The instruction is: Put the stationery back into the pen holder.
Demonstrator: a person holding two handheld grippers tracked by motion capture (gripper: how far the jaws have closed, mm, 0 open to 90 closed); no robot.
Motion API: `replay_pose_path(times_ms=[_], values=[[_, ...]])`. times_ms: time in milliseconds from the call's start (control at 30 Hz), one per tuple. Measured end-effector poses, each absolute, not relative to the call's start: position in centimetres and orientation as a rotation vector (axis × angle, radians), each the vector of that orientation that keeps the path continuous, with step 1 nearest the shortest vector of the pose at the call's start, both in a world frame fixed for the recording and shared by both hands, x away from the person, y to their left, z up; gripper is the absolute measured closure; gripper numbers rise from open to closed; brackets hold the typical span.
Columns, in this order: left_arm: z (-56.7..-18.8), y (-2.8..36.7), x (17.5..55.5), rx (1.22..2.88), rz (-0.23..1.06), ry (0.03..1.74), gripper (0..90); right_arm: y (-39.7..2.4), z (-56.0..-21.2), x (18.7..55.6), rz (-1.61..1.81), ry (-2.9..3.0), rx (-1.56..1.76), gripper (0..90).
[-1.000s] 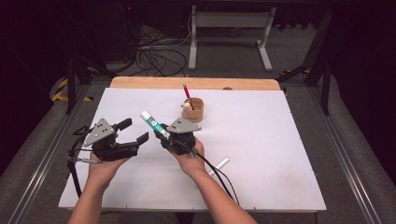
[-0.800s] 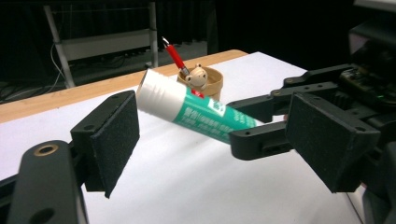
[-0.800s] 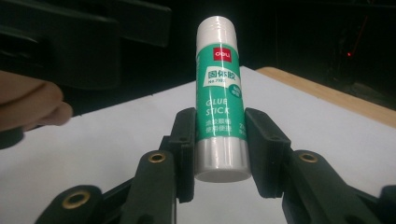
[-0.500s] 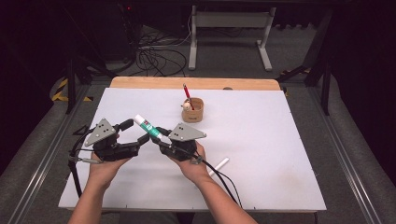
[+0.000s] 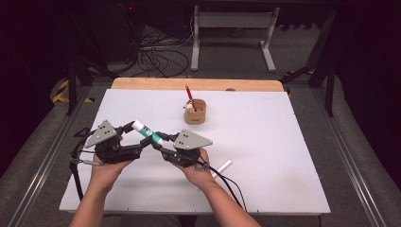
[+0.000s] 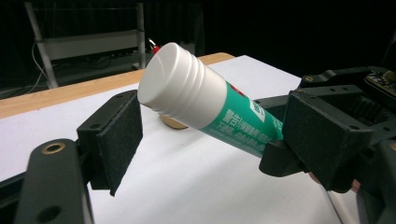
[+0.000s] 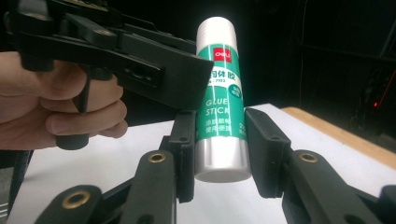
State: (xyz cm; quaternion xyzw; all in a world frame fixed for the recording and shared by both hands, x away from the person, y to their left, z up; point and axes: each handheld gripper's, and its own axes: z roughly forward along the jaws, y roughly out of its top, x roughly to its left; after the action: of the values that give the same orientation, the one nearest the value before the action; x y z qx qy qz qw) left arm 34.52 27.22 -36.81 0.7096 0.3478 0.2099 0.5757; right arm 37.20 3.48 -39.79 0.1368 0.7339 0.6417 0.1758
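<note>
A green glue stick [image 5: 147, 132] with a white cap is held over the white table sheet [image 5: 265, 142], tilted up to the left. My right gripper [image 5: 159, 142] is shut on its lower, silver end [image 7: 223, 161]. My left gripper [image 5: 135, 138] is open, and the white cap [image 6: 175, 88] lies between its jaws with a gap beside the left pad [image 6: 119, 140]. In the right gripper view the glue stick [image 7: 222, 93] stands upright between the pads, and the left gripper [image 7: 116, 51] and its hand are close behind it.
A small wooden cup [image 5: 195, 112] with a red pen [image 5: 189, 94] stands behind the grippers, mid-table. A short white stick [image 5: 222, 166] lies by the right wrist. Cables trail from both grippers. A wooden strip [image 5: 198, 84] borders the far edge.
The right gripper has carried the glue stick leftward and lower, to the left gripper. The stick's cap now sits between the left gripper's open jaws.
</note>
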Motion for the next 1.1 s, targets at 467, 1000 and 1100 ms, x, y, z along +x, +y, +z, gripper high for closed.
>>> replay_pose_path(times_ms=[467,1000,1100], values=[[-36.73,26.97,34.29,1.654,0.482,0.784,33.8,3.41,-40.13,36.88,1.828,2.068,0.368,66.1],[-36.38,27.01,33.68,1.606,0.481,0.750,53.9,3.65,-40.45,36.69,1.803,2.097,0.343,66.2],[-36.38,26.97,33.66,1.604,0.471,0.742,56.5,3.71,-40.51,36.68,1.793,2.105,0.341,66.2]])
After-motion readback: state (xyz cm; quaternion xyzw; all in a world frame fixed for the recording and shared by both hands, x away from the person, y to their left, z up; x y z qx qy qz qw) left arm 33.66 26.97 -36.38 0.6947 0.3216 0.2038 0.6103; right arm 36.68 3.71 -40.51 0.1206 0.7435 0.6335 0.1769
